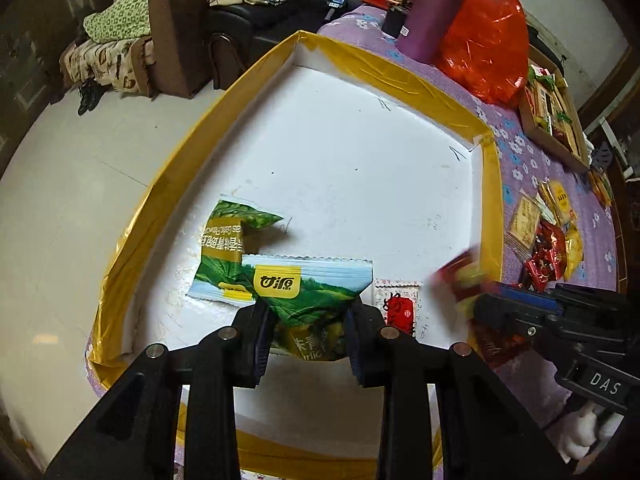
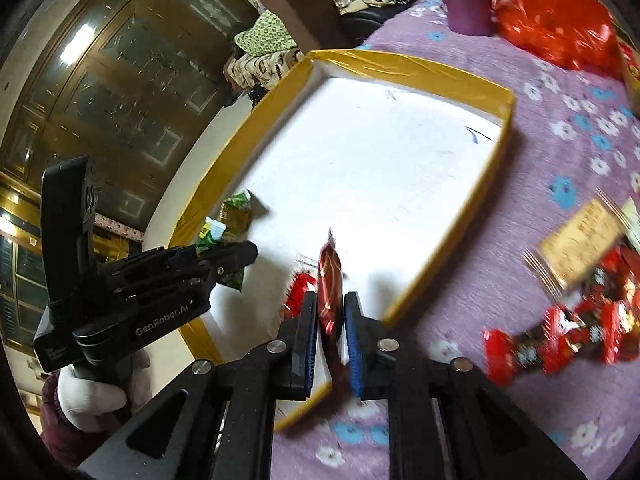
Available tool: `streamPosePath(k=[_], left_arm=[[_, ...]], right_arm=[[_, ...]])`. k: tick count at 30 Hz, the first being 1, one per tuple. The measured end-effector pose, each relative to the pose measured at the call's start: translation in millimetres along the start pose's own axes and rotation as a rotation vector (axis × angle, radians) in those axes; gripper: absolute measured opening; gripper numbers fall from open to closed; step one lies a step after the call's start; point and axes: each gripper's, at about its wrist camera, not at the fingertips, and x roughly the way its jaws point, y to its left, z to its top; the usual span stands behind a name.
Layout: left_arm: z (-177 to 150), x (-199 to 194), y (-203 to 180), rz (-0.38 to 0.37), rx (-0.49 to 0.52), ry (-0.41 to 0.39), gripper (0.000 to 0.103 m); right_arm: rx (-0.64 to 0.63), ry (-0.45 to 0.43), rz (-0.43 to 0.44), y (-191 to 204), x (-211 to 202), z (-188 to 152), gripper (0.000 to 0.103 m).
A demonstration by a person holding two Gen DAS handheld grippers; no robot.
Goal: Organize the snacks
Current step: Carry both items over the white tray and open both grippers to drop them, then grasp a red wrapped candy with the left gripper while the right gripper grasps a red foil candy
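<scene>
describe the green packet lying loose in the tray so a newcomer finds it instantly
Find the shallow white tray with yellow taped walls on the purple flowered cloth. The flat green foil snack packet lies on its floor near the left wall. Unlike the matching green packet beside it, no hand-held gripper holds it.

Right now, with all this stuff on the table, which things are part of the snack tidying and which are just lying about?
Part of the job:
- yellow-rimmed tray
- green snack packet in the left gripper
- red snack packet between the right gripper's jaws
- loose snack pile

Just lying about:
- purple flask
- red plastic bag
- sofa
</scene>
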Motion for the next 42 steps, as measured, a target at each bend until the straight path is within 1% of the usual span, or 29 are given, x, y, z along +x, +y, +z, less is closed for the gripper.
streamPosePath(k=[1,2,3,5,8,10,13,17,20,21,23,24,25,27,29,34,35,37,39,42], left_arm=[[1.6,-0.1,1.9,-0.003,-0.006,0.004,0.035],[3.2,-0.3,3.0,-0.005,-0.008,0.005,0.04],[5.3,-0.9,3.8,-0.011,-0.01,0.003,0.041],[8.5,-3.3,2.5,-0.016,-0.006,-0.004,0.042],[13.3,-8.9,-4.7,-0.034,0.011,-0.017,0.042],[15.8,-13.4,-13.3,-0.045,0.033,-0.031,0.042],[16.0,-19.5,-29.9,-0.072,0.065,-0.047,0.045],[12.2,-21.1,-59.9,-0.133,0.136,-0.036,0.045],[9.8,-18.8,-90.1,-0.17,0.202,-0.02,0.045],[8.4,-16.8,-102.3,-0.191,0.227,-0.011,0.045],[5.0,-13.3,-120.7,-0.213,0.271,0.006,0.045],[1.7,-10.5,-131.6,-0.221,0.3,0.018,0.045],[-0.3,-7.8,-138.8,-0.225,0.318,0.028,0.045],[-4.4,-1.7,-152.2,-0.244,0.343,0.052,0.045],[-7.0,3.5,-161.8,-0.259,0.354,0.07,0.045],[-8.3,11.7,-177.8,-0.238,0.381,0.084,0.045],[-8.2,12.6,-179.6,-0.228,0.386,0.084,0.045],[-7.9,15.6,-183.6,-0.192,0.401,0.083,0.045],[-8.0,18.0,-185.9,-0.136,0.42,0.078,0.045],[-7.7,20.6,-189.8,-0.078,0.44,0.073,0.045]], right_arm=[[-0.005,-0.008,0.003,2.5,-0.4,1.2,0.017],[-0.011,-0.015,0.006,4.3,-2.1,1.5,0.02],[-0.018,-0.024,0.004,5.9,-4.8,1.9,0.023],[-0.014,-0.038,-0.009,2.4,-10.5,1.2,0.023],[0.041,-0.066,-0.009,-16.7,-27.4,-4.6,0.023],[0.097,-0.092,-0.027,-39.9,-44.3,-14.1,0.023],[0.208,-0.136,-0.078,-82.2,-71.3,-34.9,0.023],[0.317,-0.171,-0.161,-129.5,-99.9,-59.8,0.025],[0.371,-0.181,-0.209,-153.1,-109.7,-69.0,0.025],[0.373,-0.185,-0.213,-155.7,-110.8,-68.2,0.025],[0.349,-0.196,-0.227,-154.3,-112.8,-61.1,0.03],[0.334,-0.201,-0.24,-152.4,-111.7,-55.6,0.036],[0.319,-0.202,-0.265,-150.2,-108.3,-47.7,0.038],[0.313,-0.197,-0.29,-152.7,-98.7,-35.8,0.04],[0.314,-0.17,-0.316,-156.8,-89.9,-29.3,0.04],[0.298,-0.11,-0.397,-157.5,-63.6,-18.4,0.041],[0.296,-0.106,-0.399,-157.1,-62.0,-18.2,0.041],[0.294,-0.108,-0.408,-156.4,-59.2,-18.1,0.034],[0.298,-0.104,-0.407,-158.5,-59.3,-19.5,0.031],[0.301,-0.1,-0.408,-160.9,-64.6,-26.3,0.029]])
